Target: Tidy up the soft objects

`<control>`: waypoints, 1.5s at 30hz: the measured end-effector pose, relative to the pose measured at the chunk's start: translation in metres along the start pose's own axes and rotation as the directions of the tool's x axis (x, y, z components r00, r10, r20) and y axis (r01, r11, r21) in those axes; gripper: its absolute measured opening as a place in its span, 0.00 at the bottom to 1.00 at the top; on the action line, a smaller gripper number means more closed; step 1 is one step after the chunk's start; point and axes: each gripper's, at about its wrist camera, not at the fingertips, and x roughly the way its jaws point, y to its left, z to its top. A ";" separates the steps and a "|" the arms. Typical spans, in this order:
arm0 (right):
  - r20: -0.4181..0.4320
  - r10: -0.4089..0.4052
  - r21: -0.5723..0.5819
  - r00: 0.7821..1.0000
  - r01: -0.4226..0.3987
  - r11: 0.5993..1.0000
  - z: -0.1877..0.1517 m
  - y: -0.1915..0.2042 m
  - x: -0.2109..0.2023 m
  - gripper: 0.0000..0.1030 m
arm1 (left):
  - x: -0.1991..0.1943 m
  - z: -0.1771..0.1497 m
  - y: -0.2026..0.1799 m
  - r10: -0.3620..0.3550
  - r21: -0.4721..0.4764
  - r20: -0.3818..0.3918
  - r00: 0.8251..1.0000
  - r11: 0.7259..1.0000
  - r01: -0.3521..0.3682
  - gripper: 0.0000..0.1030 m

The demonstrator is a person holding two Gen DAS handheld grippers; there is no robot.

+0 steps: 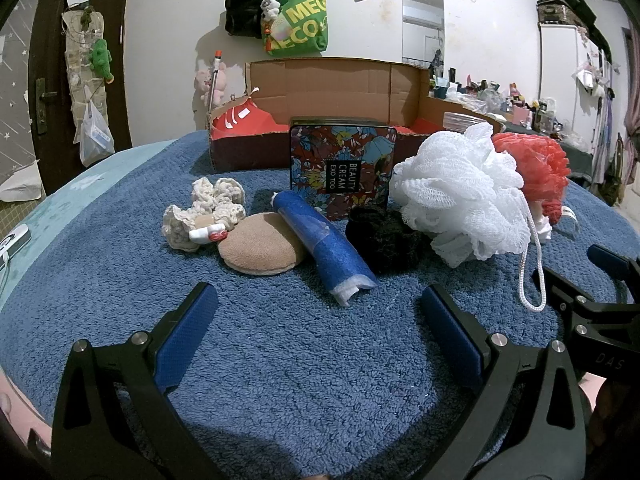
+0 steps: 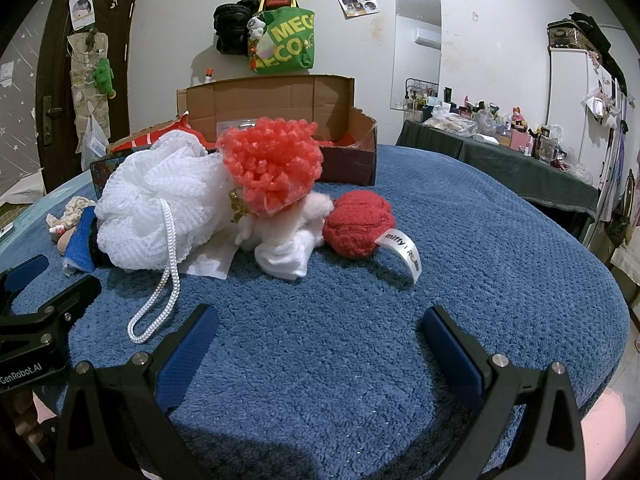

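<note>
Resting on blue towel [image 1: 280,360]: white loofah [image 1: 460,196], red loofah [image 2: 272,164], beige puff [image 1: 260,248], blue roll [image 1: 324,248]; left gripper [image 1: 316,304] and right gripper [image 2: 320,328] both spread apart, holding nothing.

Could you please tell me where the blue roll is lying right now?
In the left wrist view, the blue roll lies at centre on the blue towel, between the tan pad and the black scrunchie.
</note>
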 end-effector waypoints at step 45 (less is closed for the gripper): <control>-0.013 0.031 0.015 0.999 -0.031 0.999 0.004 -0.006 -0.004 1.00 | -0.003 0.009 0.004 -0.021 -0.001 -0.009 1.000 1.000 0.021 1.00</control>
